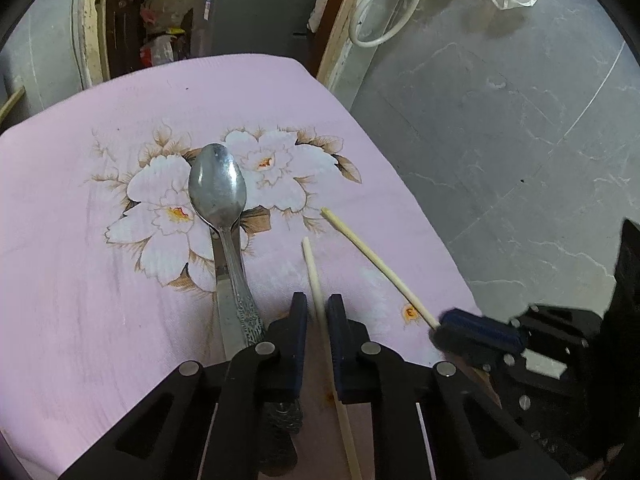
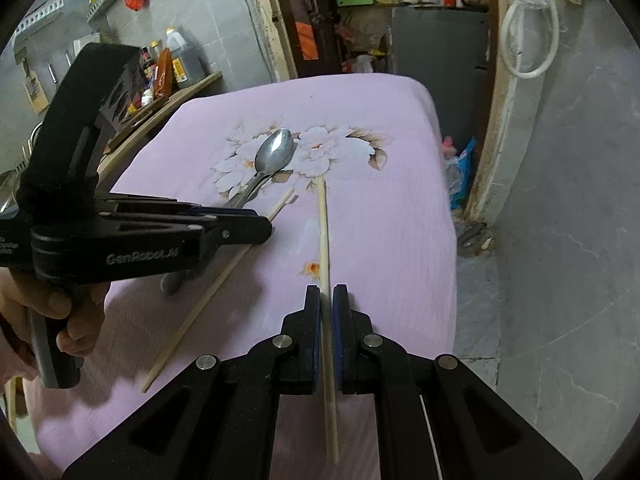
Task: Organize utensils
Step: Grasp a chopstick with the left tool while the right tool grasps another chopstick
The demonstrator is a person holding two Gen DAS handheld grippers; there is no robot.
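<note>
The left gripper [image 1: 317,312] has its dark pads closed on a pale wooden chopstick [image 1: 313,268], which runs between them and points away toward the flower print. In the right wrist view the same gripper [image 2: 266,229] comes in from the left, held by a hand [image 2: 48,312], with that stick [image 2: 216,284] lying slantwise under it, its near end toward the near-left edge of the cloth. The right gripper [image 2: 327,300] is clamped on the second chopstick [image 2: 322,224]; this one runs straight away from the pads, its far tip near the flower print.

Just left of the left gripper lies a steel spoon [image 1: 219,188], bowl up and far, its patterned handle passing under the gripper's left finger, with another flat metal handle beneath it. The sticks are plain, slim and light-coloured; the spoon is dull and smudged.

All rest on a pink cloth [image 1: 80,264] printed with white flowers. Its right edge drops to a grey marbled floor [image 1: 500,152], open and bare beside the table. The far edge faces a dark doorway with cluttered shelves.
</note>
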